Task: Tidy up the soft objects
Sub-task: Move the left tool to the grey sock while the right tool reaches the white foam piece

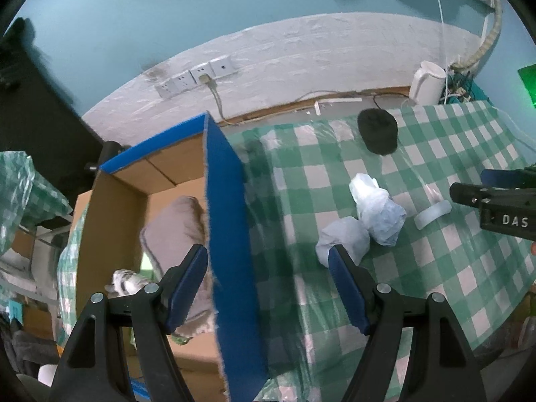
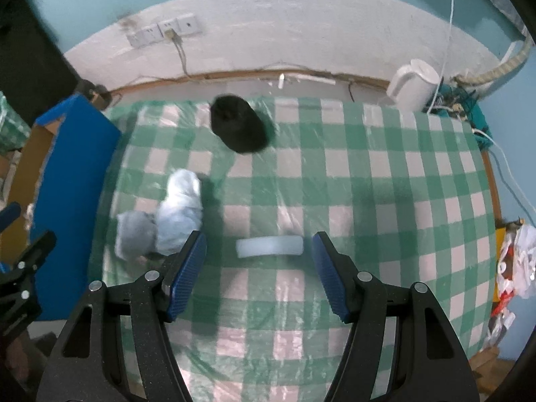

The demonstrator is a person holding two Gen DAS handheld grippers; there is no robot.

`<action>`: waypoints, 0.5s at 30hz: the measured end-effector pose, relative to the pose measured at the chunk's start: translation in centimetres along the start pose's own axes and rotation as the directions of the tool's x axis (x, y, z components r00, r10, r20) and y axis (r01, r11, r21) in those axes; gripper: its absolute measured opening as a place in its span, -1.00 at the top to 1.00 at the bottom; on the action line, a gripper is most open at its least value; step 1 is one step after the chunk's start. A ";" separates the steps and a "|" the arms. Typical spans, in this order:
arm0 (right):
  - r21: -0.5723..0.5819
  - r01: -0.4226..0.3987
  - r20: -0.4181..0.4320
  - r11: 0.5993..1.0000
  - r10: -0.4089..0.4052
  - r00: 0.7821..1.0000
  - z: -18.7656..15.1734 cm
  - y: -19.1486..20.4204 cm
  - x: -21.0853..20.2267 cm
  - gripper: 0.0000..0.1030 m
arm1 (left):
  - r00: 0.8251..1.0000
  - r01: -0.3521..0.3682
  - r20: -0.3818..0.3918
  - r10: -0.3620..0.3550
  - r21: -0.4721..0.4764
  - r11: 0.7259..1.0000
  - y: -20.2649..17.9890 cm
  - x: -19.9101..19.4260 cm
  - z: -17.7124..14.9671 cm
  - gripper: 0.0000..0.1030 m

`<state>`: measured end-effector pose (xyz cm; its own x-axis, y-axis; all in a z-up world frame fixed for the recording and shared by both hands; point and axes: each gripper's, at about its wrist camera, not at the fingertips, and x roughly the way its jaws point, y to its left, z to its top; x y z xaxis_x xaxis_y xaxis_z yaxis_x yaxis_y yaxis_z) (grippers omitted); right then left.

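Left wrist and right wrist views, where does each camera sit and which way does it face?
Left wrist: on the left hand-held gripper, looking down at the cardboard box edge and checked tablecloth; the right hand-held gripper's tip shows.
Right wrist: on the right hand-held gripper, looking down over the pale band.
Shared: black soft object, two pale bundles, kettle.

Black left gripper point(image 1: 268, 288), ribbed blue pads, silver screws, white "DAS" lettering

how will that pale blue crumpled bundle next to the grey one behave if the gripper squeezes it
The pale blue bundle looks like thin crumpled fabric or plastic, so it would probably compress and flop. It seems light for its size. Leaning against the grey bundle, it may drag that along.
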<state>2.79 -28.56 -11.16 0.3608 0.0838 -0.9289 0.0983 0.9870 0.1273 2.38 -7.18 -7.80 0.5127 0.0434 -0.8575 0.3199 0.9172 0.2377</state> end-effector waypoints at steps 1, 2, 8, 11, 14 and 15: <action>0.005 0.001 -0.012 1.000 -0.001 1.000 -0.1 -0.2 0.4 -0.26 | 1.000 0.001 -0.005 -0.001 0.004 1.000 -0.3 0.3 0.0 -0.48; 0.010 -0.001 -0.025 1.000 0.001 1.000 -0.1 -0.4 0.9 -0.26 | 1.000 0.000 -0.010 0.000 0.008 1.000 -0.5 0.6 0.1 -0.48; 0.046 0.002 -0.081 0.999 0.001 0.997 -0.1 -1.3 3.2 -0.26 | 0.999 -0.006 -0.047 0.008 0.029 1.000 -1.9 3.0 0.4 -0.48; 0.054 0.002 -0.101 0.999 0.004 0.995 0.1 -1.4 4.1 -0.26 | 0.997 0.003 -0.071 -0.001 0.026 1.000 -2.1 4.1 0.5 -0.48; 0.047 0.000 -0.122 0.999 0.005 0.992 0.3 -1.4 5.0 -0.26 | 0.996 0.017 -0.087 -0.014 0.028 0.999 -2.4 4.8 0.7 -0.48; 0.039 -0.001 -0.130 0.999 0.006 0.991 0.3 -1.3 5.3 -0.26 | 0.996 0.021 -0.089 -0.018 0.033 0.999 -2.6 5.0 0.7 -0.48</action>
<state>4.86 -29.39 -16.13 0.2375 0.1066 -0.9655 0.1344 0.9808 0.1413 4.70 -9.61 -12.35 0.4342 0.0619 -0.8987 0.3565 0.9044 0.2345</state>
